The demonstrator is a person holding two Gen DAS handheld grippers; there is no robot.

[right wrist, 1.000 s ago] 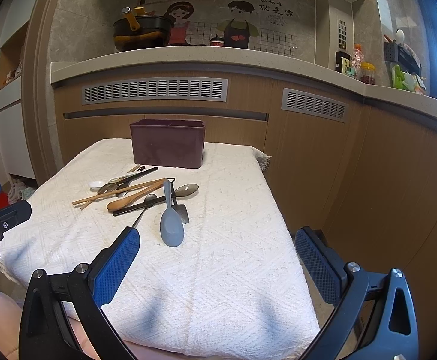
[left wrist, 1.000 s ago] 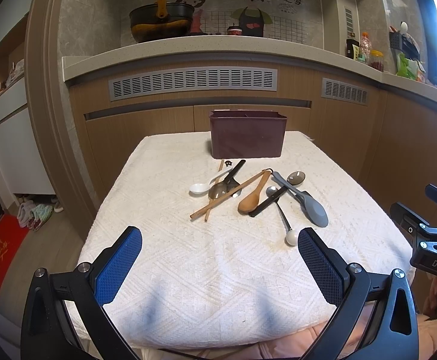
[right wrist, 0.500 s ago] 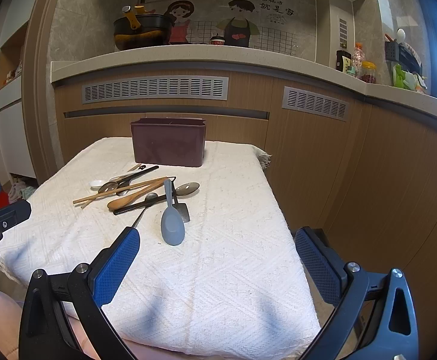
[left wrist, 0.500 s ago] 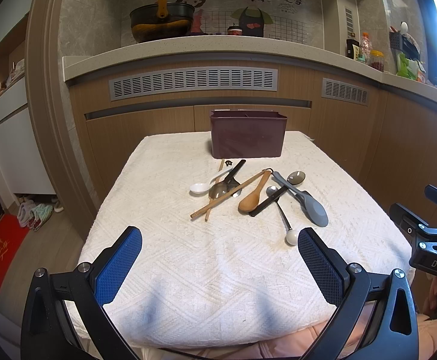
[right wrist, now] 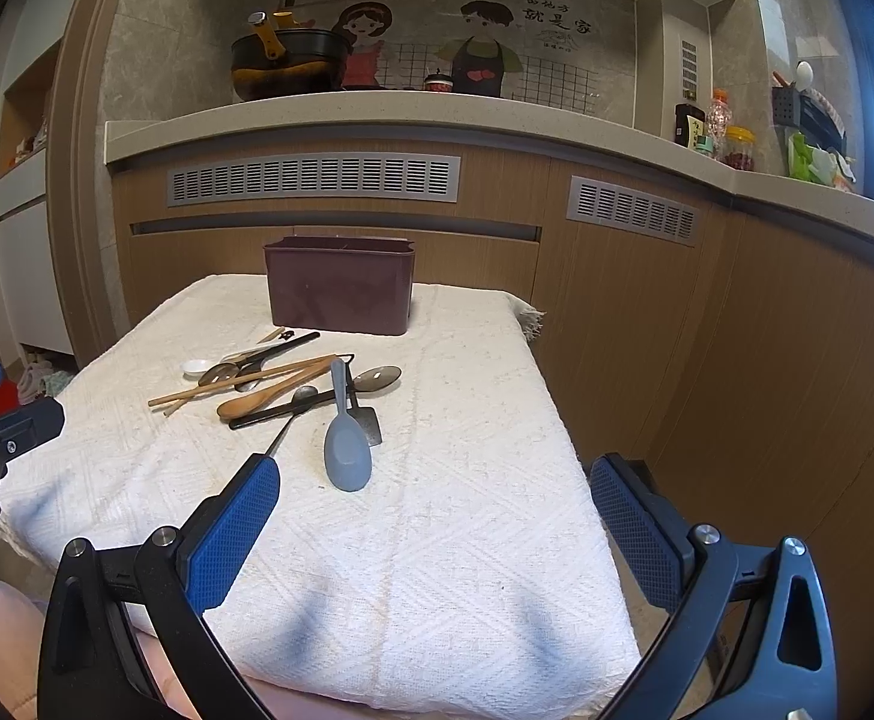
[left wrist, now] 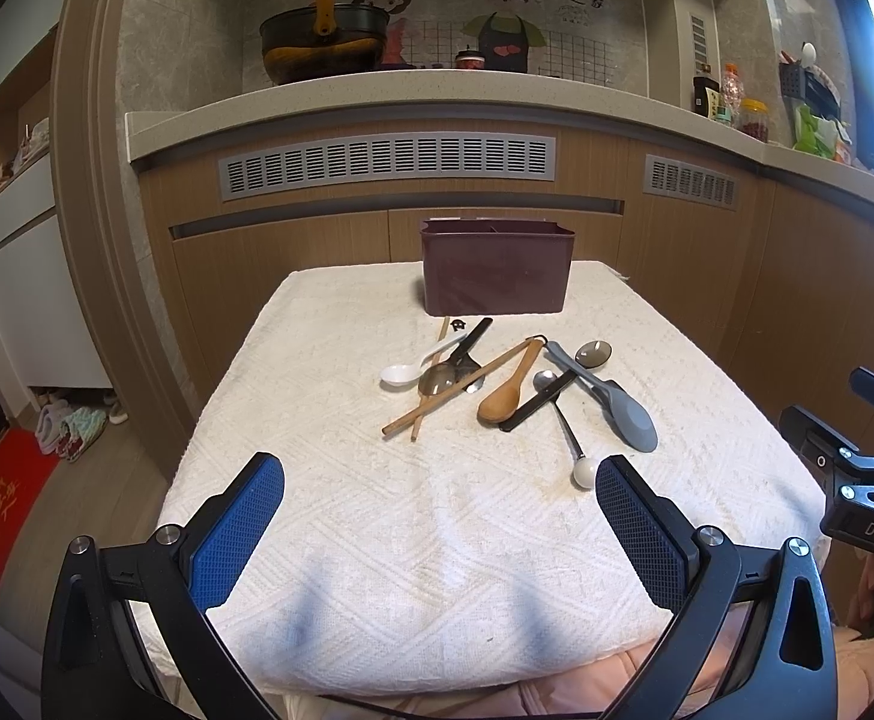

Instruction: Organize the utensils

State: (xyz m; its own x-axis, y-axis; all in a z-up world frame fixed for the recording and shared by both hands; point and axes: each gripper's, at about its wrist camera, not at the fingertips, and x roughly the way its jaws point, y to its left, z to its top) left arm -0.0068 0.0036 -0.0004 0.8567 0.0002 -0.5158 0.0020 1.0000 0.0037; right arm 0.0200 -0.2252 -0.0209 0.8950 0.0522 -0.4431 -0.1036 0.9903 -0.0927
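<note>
Ahead of my two spread grippers, left (left wrist: 440,507) and right (right wrist: 431,507), one box (left wrist: 497,267), two chopsticks (left wrist: 455,387) (nothing has moved).

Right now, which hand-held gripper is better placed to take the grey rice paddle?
Right hand-held gripper: open, with the grey rice paddle just ahead. From the left hand-held gripper it lies off to the right.

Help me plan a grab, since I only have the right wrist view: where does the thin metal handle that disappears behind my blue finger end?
Observer: The metal spoon ends in a white ball that lies on the cloth, touching no other utensil.
Operator: Is the left gripper holding anything?
Observer: No. The left gripper is open and empty, above the near part of the cloth.
</note>
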